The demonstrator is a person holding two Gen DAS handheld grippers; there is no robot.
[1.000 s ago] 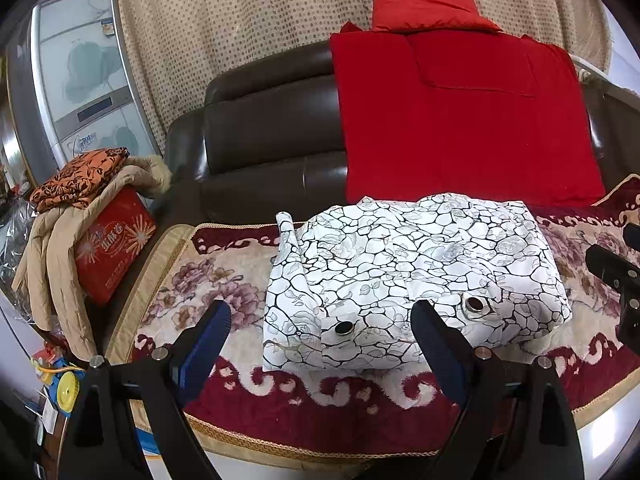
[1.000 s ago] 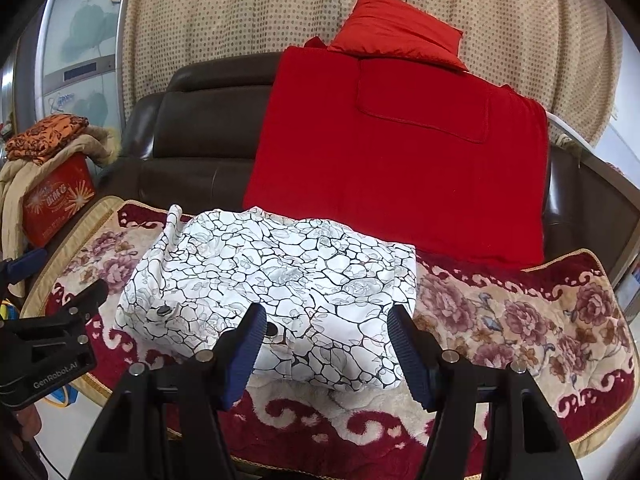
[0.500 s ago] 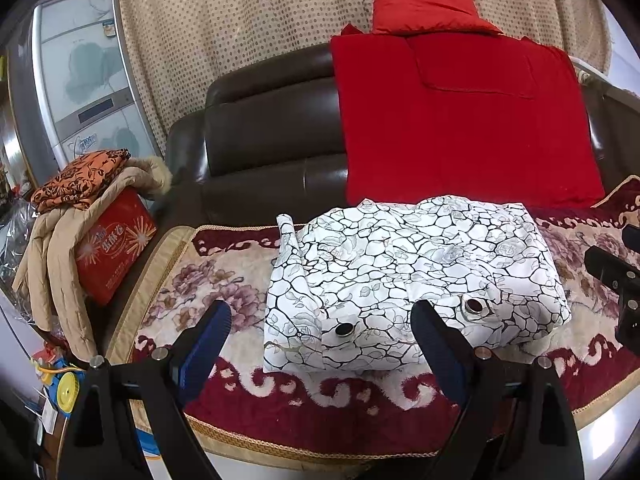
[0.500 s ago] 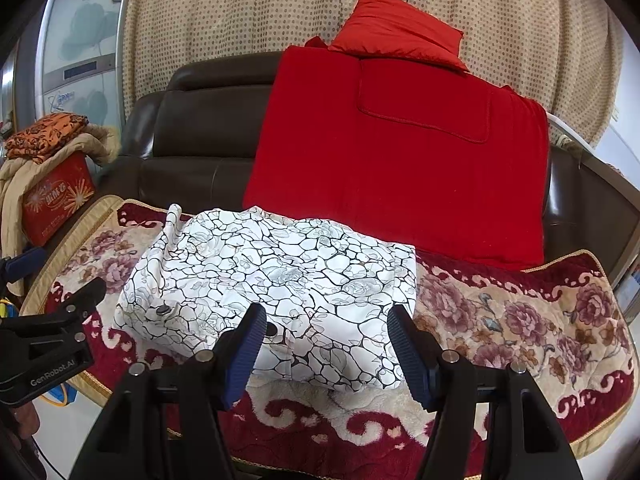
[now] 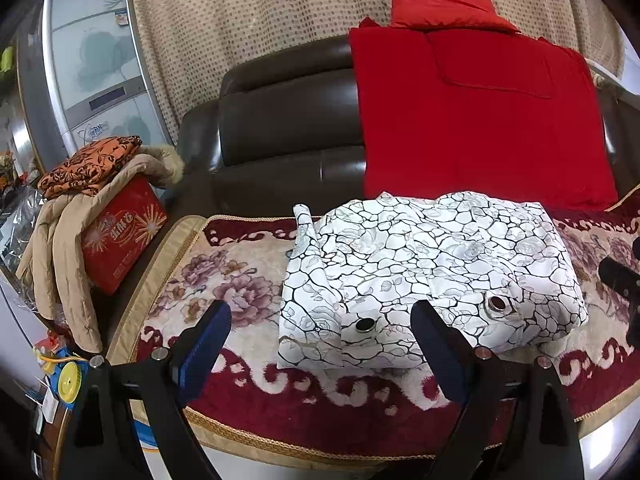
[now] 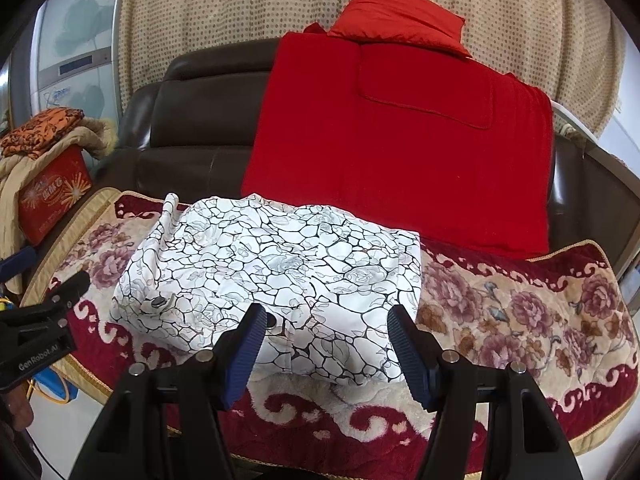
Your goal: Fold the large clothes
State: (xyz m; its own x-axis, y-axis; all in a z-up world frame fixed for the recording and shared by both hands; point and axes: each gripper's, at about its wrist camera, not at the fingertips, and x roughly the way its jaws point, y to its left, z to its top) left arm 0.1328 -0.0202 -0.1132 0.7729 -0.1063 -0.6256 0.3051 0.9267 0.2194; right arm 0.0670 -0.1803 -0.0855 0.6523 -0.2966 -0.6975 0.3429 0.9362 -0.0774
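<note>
A white garment point(image 5: 424, 268) with a black crackle and rose print lies folded into a compact bundle on the floral sofa cover point(image 5: 224, 280). It also shows in the right wrist view point(image 6: 280, 272). Two round metal snaps show on its front edge. My left gripper point(image 5: 320, 352) is open and empty, held just in front of the bundle's left front corner. My right gripper point(image 6: 326, 352) is open and empty, just in front of the bundle's right front part. Neither touches the cloth.
A red blanket point(image 5: 480, 120) and red cushion point(image 5: 436, 0) lie over the dark leather sofa back point(image 5: 288, 120). A red box point(image 5: 120, 236) with a beige coat and orange cloth on top stands at the left. The floral cover point(image 6: 520, 312) extends to the right.
</note>
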